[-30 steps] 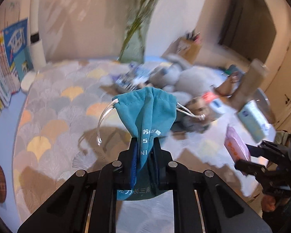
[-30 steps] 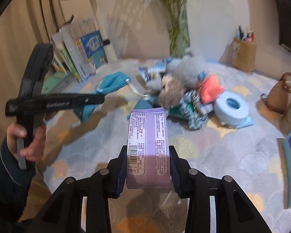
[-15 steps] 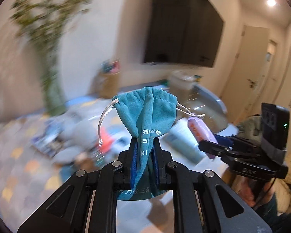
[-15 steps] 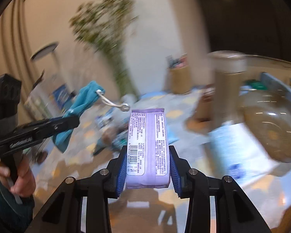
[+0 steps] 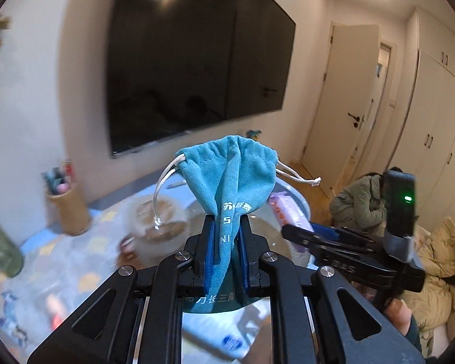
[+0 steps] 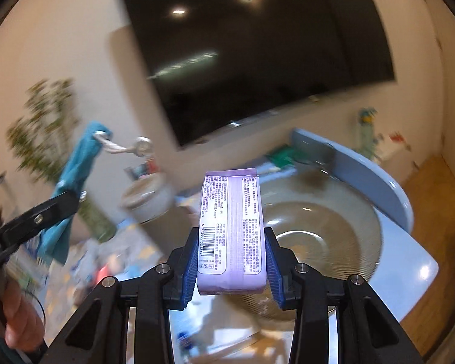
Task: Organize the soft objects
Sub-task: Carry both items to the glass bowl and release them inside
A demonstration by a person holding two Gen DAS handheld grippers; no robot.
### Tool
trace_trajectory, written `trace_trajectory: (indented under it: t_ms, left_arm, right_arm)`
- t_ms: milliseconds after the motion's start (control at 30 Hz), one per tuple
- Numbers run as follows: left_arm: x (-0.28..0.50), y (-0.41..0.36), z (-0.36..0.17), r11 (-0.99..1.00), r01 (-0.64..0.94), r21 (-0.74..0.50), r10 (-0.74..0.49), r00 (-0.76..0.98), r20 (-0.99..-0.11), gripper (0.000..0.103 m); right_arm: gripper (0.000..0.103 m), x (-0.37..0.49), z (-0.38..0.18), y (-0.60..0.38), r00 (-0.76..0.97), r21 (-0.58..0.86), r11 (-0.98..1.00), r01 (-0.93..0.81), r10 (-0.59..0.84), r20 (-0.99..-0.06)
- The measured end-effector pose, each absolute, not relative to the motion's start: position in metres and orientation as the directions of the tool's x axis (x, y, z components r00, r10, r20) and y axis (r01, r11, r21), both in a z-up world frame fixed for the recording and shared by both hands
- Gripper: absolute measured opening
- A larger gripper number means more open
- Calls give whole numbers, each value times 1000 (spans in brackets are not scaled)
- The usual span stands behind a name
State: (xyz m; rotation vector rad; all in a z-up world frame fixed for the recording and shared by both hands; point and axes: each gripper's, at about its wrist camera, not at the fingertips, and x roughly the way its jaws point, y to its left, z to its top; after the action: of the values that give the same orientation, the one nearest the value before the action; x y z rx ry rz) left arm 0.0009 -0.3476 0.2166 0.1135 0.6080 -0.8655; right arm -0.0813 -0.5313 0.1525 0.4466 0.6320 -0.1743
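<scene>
Leftmost in the left wrist view, a blurred green glass vase (image 5: 0, 242) stands on the patterned worktop (image 5: 85, 276), with a tan pen holder (image 5: 66, 206) just behind it against the wall. Above them hangs a large black wall screen (image 5: 197, 60). At centre, the left hand-held gripper (image 5: 226, 242) is clenched on a teal velvet drawstring pouch (image 5: 230, 179) with white printed letters; the pouch stands up between the 2 blue pads, its gathered mouth uppermost, and a white cord (image 5: 162, 188) loops down on its left side while a knotted end sticks out on its right. Just right of that, the right hand-held gripper (image 5: 300, 236) comes in from the side, holding a lilac plastic-wrapped tissue pack (image 5: 285, 212) over a wide clear glass bowl (image 5: 288, 194).

From the right wrist view, the left hand-held gripper (image 6: 72, 200) and teal pouch (image 6: 79, 166) sit at the left edge, held up in the air by a hand (image 6: 21, 318). The lilac pack (image 6: 230, 227) is clamped upright between the right hand-held gripper's (image 6: 230, 261) blue pads, barcode side facing the camera. Right of it lies the glass bowl (image 6: 333, 233) on a pale blue tray (image 6: 409, 276).
</scene>
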Motion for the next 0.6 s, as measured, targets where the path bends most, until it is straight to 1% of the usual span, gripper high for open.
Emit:
trace_trajectory:
  t_ms: [100,200,300,333,367,400,433,467,500,600]
  left_arm:
    - [9,-386,202,632,762,-144,-677,451,-582,12]
    - [17,-409,180,618,773,-147,-664,412,-623,12]
    - [20,-430,160,622,776,-107,-634,418,-651,15]
    - [23,-434,154,622,776,-104,-629,415,-657,20]
    - [26,-439,148,617,779,-109,-625,401,-670,36]
    - [26,-443,144,612,783,-115,-625,389,-677,46]
    - [28,-445,142,611,783,-117,-625,386,-678,51]
    - [28,-446,140,612,782,-116,-625,388,-677,62]
    - [27,-447,139,611,783,-117,-628,389,-674,68]
    - [15,-441,143,593,797,-114,-643,383,-664,69]
  right_arm:
    - [39,-67,129,-564,744,383,842,380,-32,-667]
    - [39,-61,106,-585,705,402,806,434,-26,-709]
    - [39,-54,88,-598,666,407,779,478,-20,-746]
    - [40,-51,84,-599,654,408,772,487,-13,-756]
    - [44,-50,81,-601,648,411,769,491,-7,-762]
    - [54,-51,79,-603,643,409,768,493,-5,-766]
    - [61,-51,80,-604,643,405,769,495,-10,-766]
    - [67,-52,81,-603,644,393,777,492,-21,-765]
    - [67,-53,83,-602,643,377,789,486,-31,-765]
    - [67,-59,93,-592,632,307,821,481,-82,-770]
